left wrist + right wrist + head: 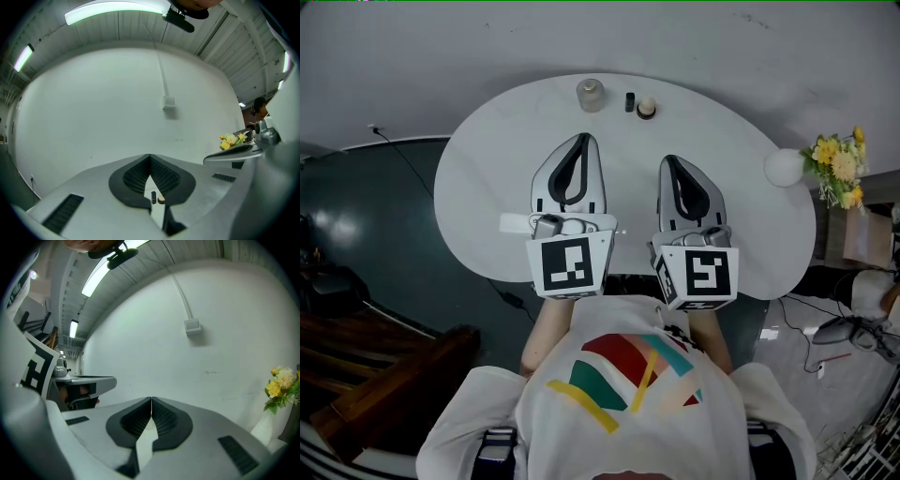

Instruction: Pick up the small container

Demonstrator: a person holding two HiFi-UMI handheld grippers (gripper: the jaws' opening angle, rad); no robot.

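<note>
From the head view, a white oval bench point(487, 187) lies under both tools. The left tool point(581, 141) and right tool point(667, 161) hover side by side over the near half of the bench, pointing toward its far edge, each with its jaws together and nothing in them. Near the far edge of the bench stand three things in a row: a jar point(590, 94) at the left, then a dark tube point(630, 101), and just beside that the small container point(646, 108), round with a pale top. All three are well apart from the tools. At the right end of the bench stands a white vase point(785, 167) with yellow flowers point(839, 164).

In the left gripper view, the left tool's jaws meet at their tips. Through the narrow slot below the tips the bench shows, with the dark tube and small container on it, far off and not touched by the pads. A wall box point(168, 102) sits on the white wall behind the bench. The right tool shows at the right edge.

In the right gripper view, the right tool's jaws are closed tip to tip, holding nothing. The flowers rise at the right, the left tool's marker cube point(35, 371) at the left.
</note>
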